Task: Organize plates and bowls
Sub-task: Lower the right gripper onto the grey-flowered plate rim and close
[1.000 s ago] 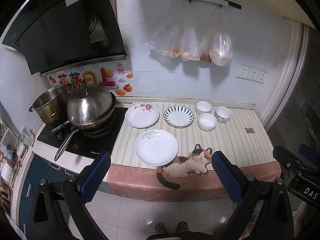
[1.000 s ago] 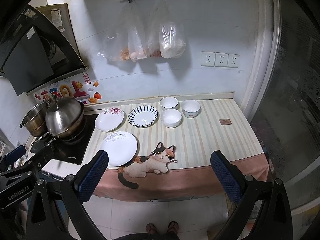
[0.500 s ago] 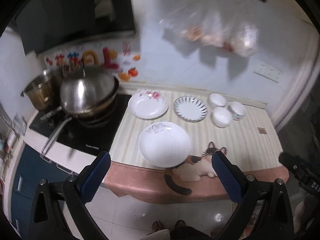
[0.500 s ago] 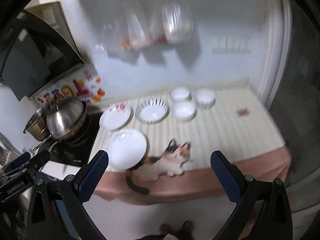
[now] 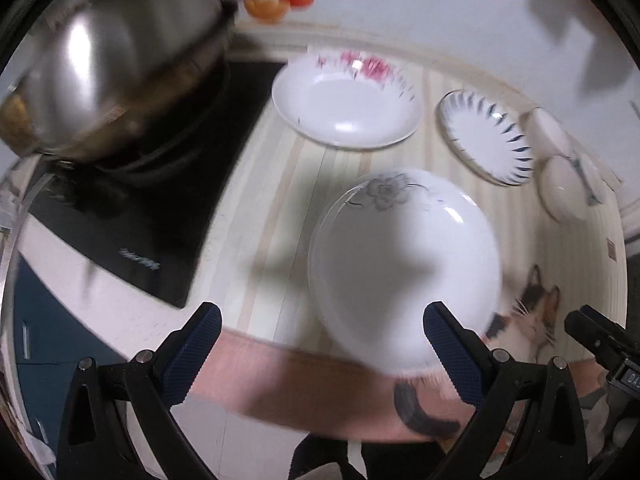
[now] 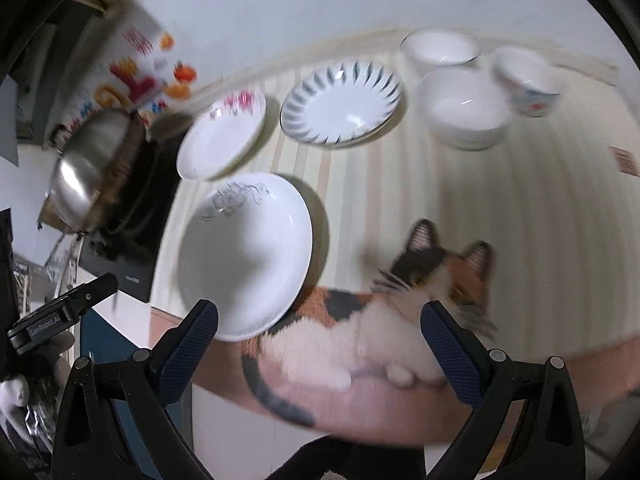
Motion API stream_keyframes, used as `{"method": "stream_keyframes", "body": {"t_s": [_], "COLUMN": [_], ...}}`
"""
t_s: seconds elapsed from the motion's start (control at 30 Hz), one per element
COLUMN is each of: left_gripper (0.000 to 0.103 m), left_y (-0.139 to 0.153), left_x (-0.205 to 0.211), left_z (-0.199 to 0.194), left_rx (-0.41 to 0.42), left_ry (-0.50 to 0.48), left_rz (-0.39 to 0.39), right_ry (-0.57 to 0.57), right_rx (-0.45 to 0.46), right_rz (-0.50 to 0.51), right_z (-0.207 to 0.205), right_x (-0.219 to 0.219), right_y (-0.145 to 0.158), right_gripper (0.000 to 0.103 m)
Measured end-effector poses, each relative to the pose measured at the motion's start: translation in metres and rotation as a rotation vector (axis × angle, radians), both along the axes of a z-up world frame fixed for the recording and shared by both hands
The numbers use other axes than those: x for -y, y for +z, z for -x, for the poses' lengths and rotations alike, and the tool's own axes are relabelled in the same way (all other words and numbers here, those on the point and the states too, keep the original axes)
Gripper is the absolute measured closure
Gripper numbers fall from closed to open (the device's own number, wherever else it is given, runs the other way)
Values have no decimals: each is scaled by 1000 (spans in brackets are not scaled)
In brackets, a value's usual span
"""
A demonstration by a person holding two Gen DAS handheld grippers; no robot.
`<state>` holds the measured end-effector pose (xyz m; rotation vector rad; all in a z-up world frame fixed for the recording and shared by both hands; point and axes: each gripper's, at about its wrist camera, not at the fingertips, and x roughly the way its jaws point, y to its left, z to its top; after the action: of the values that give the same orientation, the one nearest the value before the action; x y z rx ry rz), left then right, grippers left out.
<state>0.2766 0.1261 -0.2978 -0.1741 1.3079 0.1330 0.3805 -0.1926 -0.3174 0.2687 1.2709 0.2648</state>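
Note:
A white plate with a grey flower [image 5: 404,264] [image 6: 244,256] lies near the counter's front edge. Behind it are a pink-flowered plate [image 5: 346,104] [image 6: 222,134] and a blue-striped plate [image 5: 486,136] [image 6: 342,102]. Three white bowls [image 6: 466,108] [image 5: 564,188] stand at the back right. My left gripper [image 5: 322,350] is open and empty, just in front of the grey-flower plate. My right gripper [image 6: 318,350] is open and empty over the cat picture [image 6: 384,300], right of that plate.
A steel wok with a lid [image 5: 116,64] [image 6: 94,168] sits on a black cooktop [image 5: 152,200] at the left. The striped counter cloth [image 6: 540,200] hangs over the front edge. The other gripper's body shows in each view [image 5: 604,344] [image 6: 60,316].
Both grippers have moved down and forward, close to the counter. The plates and bowls now look much larger. Both grippers stayed open.

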Motion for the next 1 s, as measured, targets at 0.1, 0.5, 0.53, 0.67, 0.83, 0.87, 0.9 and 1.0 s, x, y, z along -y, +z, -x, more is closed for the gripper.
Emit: {"method": "stream_keyframes", "body": {"t_s": [0.1,0.5,0.53,0.67,0.83,0.87,0.9,1.0], "left_gripper": [0,49,52,53,53,53,53,53], "left_y": [-33,-91,-92,-89,-82,-77,-73,-60], "left_x": [-11,-17,-15,-6,1,5,7,22], "left_z": [-26,-73,-72,-66,-61,-58,-57,-50], "left_rx": [-69,-175,-180,-180,-181,-178,-172,-159], "left_ry": [26,0,-4,-32,-31,-36,-39,-49], "left_rz": [54,180,191,154,163,157,153,156], "right_ry": [43,168,178,186,173,172,173,170], "right_rx": [-61,-189,-209,-216,-241,-244,-244,-241], "right_rz": [-10,-85,-97,-110,-143,-143,-145,-161], "right_z": [-38,-100,-102,-103,-101,-101,-100,-95], "right_x": [-12,-58,-60,-63,-57,-56,-53,-44], "right_y": [-36,-100,-103,-107,-107,-106,-104,-94], "right_gripper": [4,68,80,86,86,86,86,86]}}
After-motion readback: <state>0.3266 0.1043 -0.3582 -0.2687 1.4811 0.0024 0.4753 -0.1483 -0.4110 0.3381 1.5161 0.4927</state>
